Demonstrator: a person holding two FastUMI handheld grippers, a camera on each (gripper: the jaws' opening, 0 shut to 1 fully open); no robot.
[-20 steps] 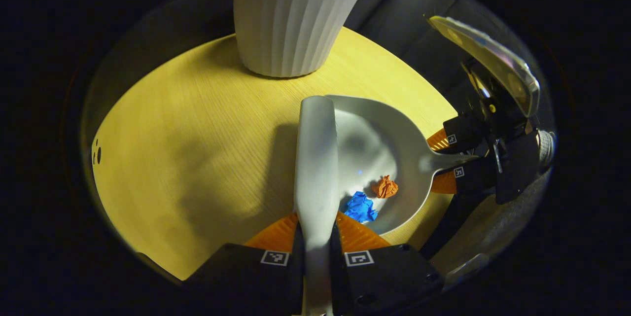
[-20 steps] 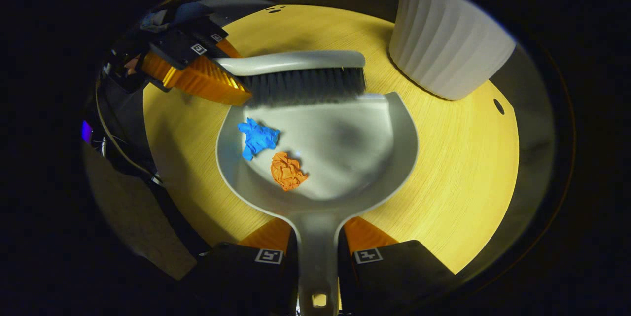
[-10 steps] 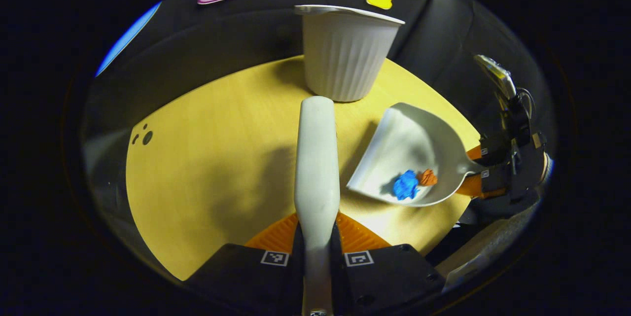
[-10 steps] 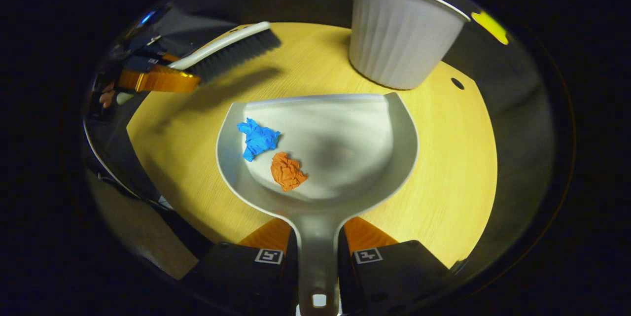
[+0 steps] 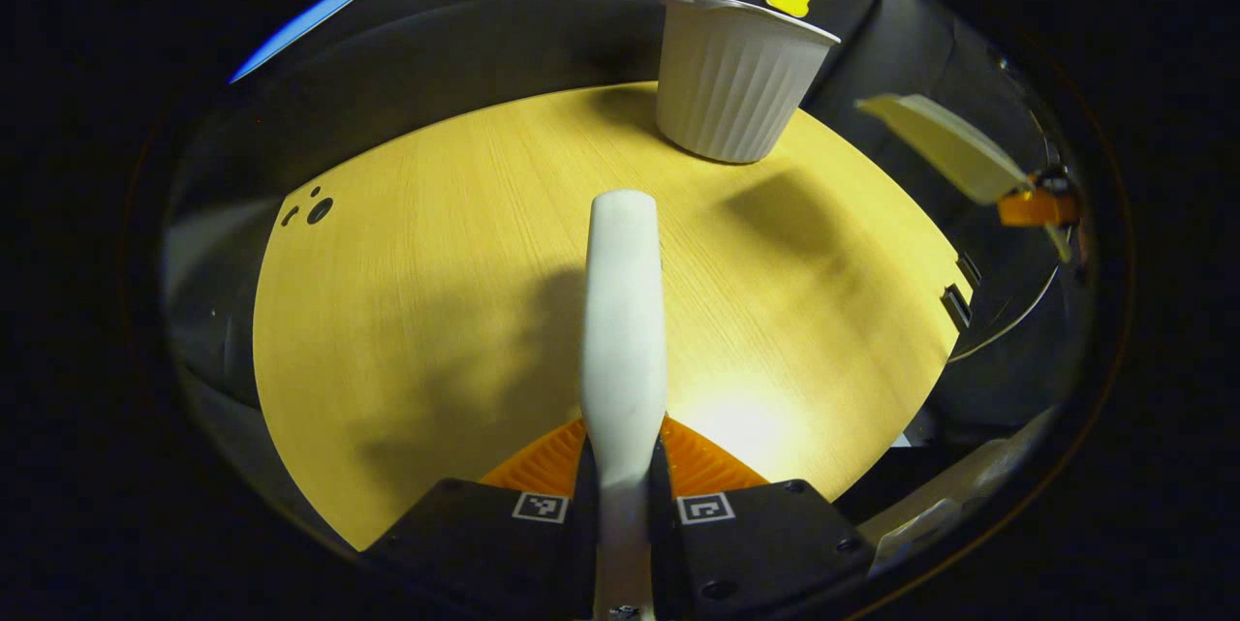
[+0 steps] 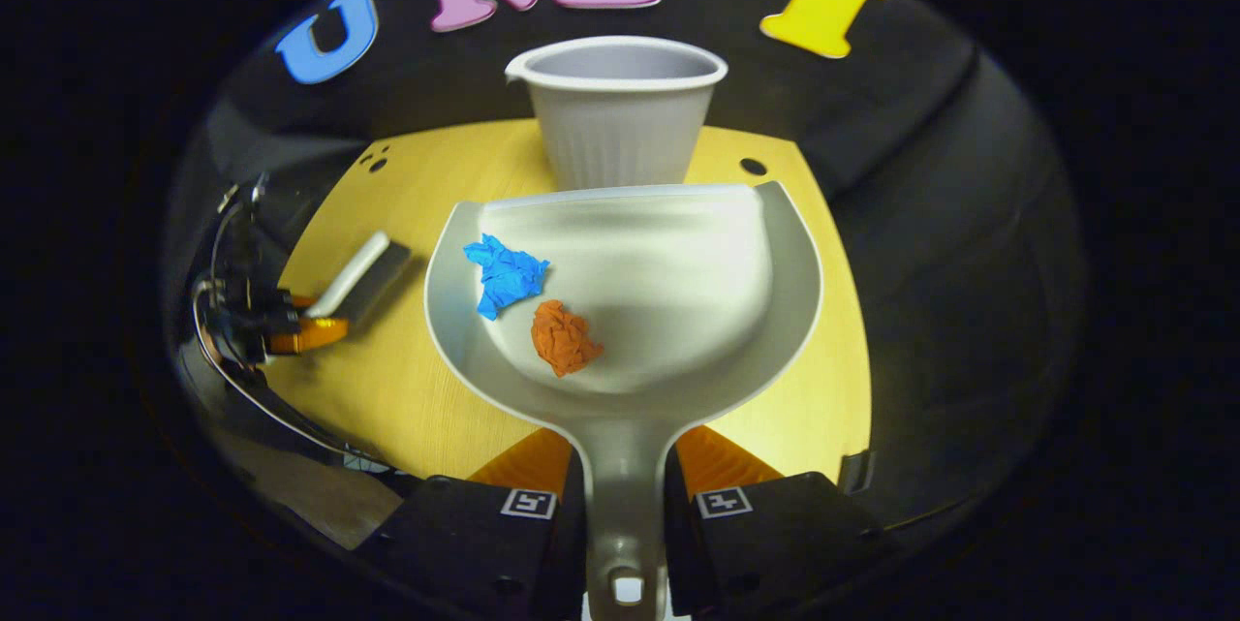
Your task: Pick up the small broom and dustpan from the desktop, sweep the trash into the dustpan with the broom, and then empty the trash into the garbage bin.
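My right gripper [image 6: 622,466] is shut on the handle of the grey dustpan [image 6: 678,292], held in the air above the table. A crumpled blue scrap [image 6: 507,275] and an orange scrap [image 6: 562,337] lie in the pan's left half. The white ribbed garbage bin [image 6: 620,117] stands just beyond the pan's front lip, its mouth open upward. My left gripper [image 5: 623,451] is shut on the white broom [image 5: 623,311], whose back points forward over the wooden tabletop [image 5: 436,272]. The broom [image 6: 358,272] and left gripper [image 6: 300,335] also appear at the far left in the right gripper view. The raised dustpan [image 5: 945,156] shows edge-on at the right in the left gripper view.
The bin [image 5: 731,78] stands at the table's far edge. Small holes [image 5: 310,210] mark the tabletop at the left. The table's right edge [image 5: 954,301] has a notch and a cable beside it. Black cloth walls close in behind.
The right gripper has lifted the dustpan with both scraps off the table and brought it up behind the bin. The left gripper with the broom has drawn back and away from the pan.
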